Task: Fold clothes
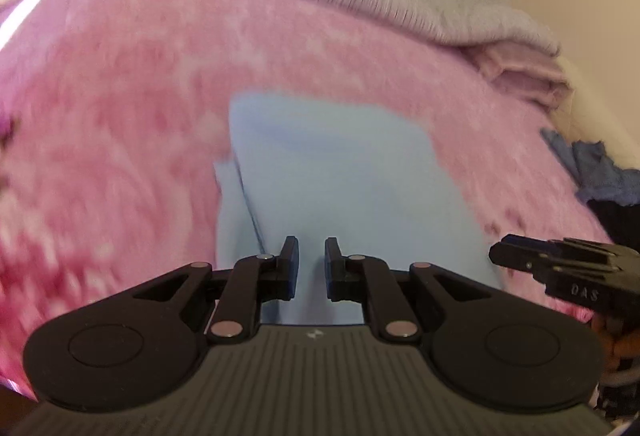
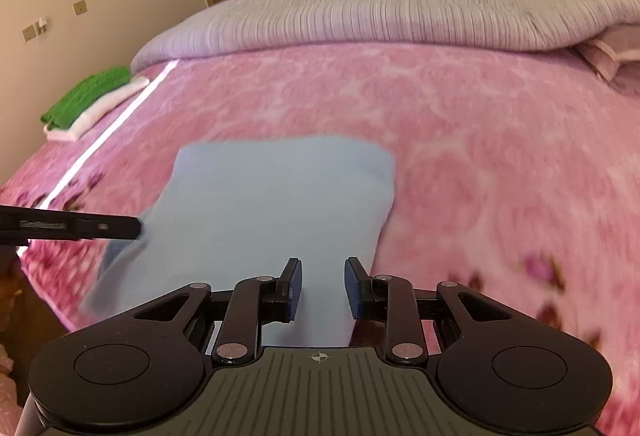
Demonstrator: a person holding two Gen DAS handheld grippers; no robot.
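— Where do your jaws stand?

— Both sets are parted and grasp nothing. Your left gripper point(image 1: 311, 264) hangs over the near part of the light blue garment point(image 1: 340, 188), your right gripper point(image 2: 323, 286) over its near right side, likely so you can take the near edge for another fold

— And the garment itself?

— It lies folded on the pink floral blanket point(image 2: 480, 156) of the bed, near its front edge, clear of the green and white folded stack point(image 2: 90, 98) at the far left corner

— What can't you make out?

— Motion blur hides the seams, your grippers cover the near hem, and the dark clothes point(image 1: 600, 176) at the right are cut off
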